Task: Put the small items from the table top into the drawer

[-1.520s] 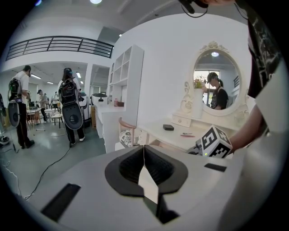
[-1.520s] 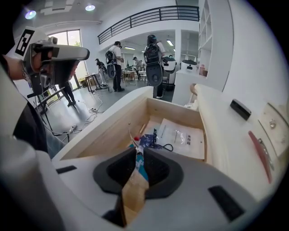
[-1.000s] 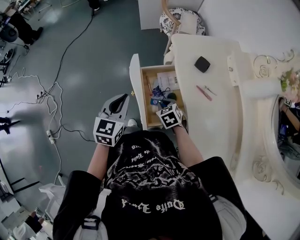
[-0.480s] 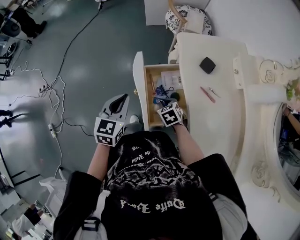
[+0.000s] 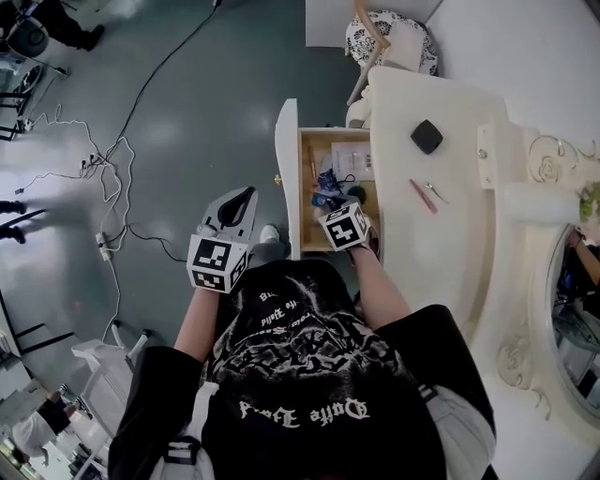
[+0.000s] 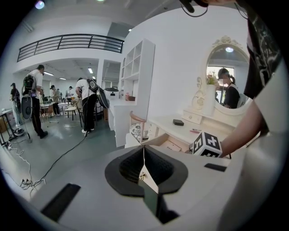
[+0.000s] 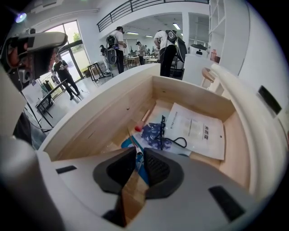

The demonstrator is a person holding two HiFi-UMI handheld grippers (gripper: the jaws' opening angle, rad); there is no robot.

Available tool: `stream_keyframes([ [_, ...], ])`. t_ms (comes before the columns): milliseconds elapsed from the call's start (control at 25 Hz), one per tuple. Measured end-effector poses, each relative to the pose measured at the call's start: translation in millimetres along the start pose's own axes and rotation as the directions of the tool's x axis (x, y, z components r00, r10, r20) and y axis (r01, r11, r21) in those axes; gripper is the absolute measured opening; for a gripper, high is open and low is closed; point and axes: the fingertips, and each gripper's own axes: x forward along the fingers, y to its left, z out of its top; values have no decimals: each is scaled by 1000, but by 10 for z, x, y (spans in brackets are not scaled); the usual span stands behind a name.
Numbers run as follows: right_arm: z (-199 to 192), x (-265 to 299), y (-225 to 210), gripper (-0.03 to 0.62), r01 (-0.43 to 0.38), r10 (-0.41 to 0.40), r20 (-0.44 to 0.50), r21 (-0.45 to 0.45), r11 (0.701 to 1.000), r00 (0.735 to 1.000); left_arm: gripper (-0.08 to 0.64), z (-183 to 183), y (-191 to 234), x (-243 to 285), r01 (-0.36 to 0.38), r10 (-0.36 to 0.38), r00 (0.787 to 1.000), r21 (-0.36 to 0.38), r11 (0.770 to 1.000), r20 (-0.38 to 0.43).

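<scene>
The right gripper (image 7: 136, 152), low inside the open drawer (image 7: 189, 95), pinches a thin stick (image 7: 131, 139) at its tips. The left gripper (image 6: 143, 149), pressed together and empty, hangs outside. Several bits already lie ahead of the right gripper, but a box (image 5: 427, 136) and two slim pieces (image 5: 424, 195) wait on the table (image 5: 450, 253) beyond it.

Light check: bright, even indoor lighting in all three views.

Head view: sharp at centre. The grey floor (image 5: 187, 141) carries broad pale glare patches from overhead lamps. The white dressing table (image 5: 450, 234) sits near overexposure, with faint, soft shadows, and lines bend toward the edges. Both gripper views are fisheye circles with black corners and bowed straight edges. Left gripper view: a ceiling lamp (image 6: 39, 4) flares at top left, another lamp glints in the oval mirror (image 6: 216, 67), and the far people are slightly soft. Right gripper view: the far windows (image 7: 86, 34) are washed out. The drawer (image 7: 135, 103) is evenly lit inside, its left wall in mild shade.
</scene>
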Motion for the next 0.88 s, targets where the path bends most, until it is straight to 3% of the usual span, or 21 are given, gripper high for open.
stream_keyframes([
  [280, -5, 30, -15, 63, 3, -3, -12, 2, 1000, 1000, 17, -42, 95, -56, -21, 21, 1000, -16, 1000, 2],
  [880, 17, -38, -18, 64, -6, 5, 20, 50, 999, 1000, 17, 18, 88, -32, 12, -11, 1000, -33, 999, 29],
])
